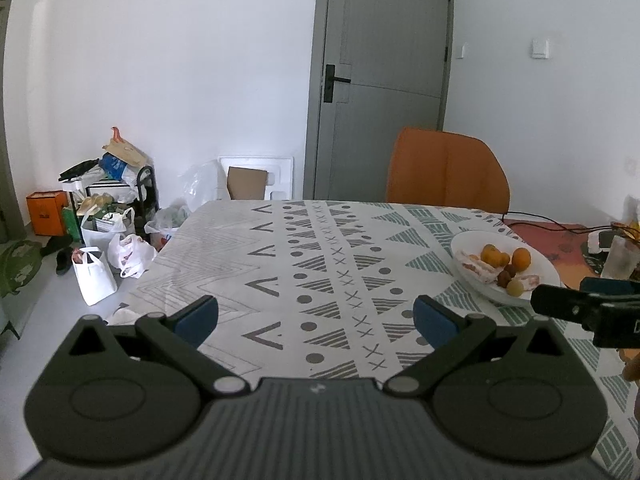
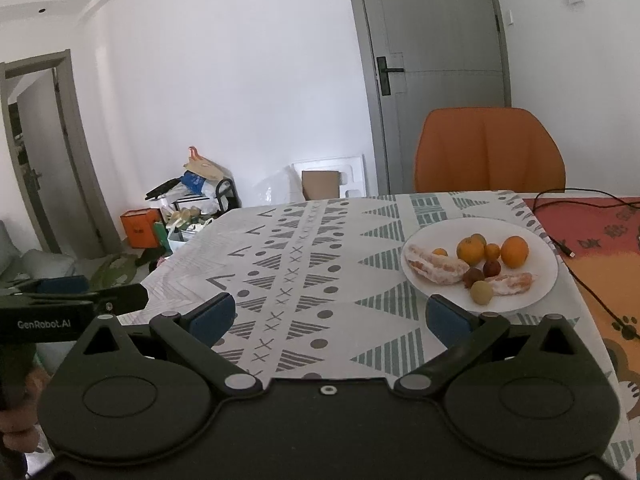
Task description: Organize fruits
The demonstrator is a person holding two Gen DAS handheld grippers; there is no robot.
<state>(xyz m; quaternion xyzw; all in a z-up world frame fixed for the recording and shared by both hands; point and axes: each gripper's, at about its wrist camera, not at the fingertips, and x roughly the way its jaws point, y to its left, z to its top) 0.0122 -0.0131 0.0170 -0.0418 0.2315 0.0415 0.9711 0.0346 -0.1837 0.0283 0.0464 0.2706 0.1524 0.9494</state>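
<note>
A white plate point(image 2: 536, 296) sits on the patterned tablecloth point(image 2: 304, 264) at the right. It holds oranges point(image 2: 514, 252), small dark red fruits point(image 2: 491, 268), a yellow-green fruit point(image 2: 481, 292) and peeled citrus pieces point(image 2: 436, 266). The plate also shows in the left wrist view point(image 1: 544, 268). My right gripper point(image 2: 330, 314) is open and empty, just in front and left of the plate. My left gripper point(image 1: 316, 316) is open and empty over the cloth, well left of the plate.
An orange chair point(image 2: 490, 150) stands at the table's far side before a grey door point(image 2: 436, 60). A black cable point(image 2: 580, 276) runs over an orange-red mat point(image 2: 600, 240) at the right. Bags and boxes point(image 1: 104, 232) crowd the floor at left.
</note>
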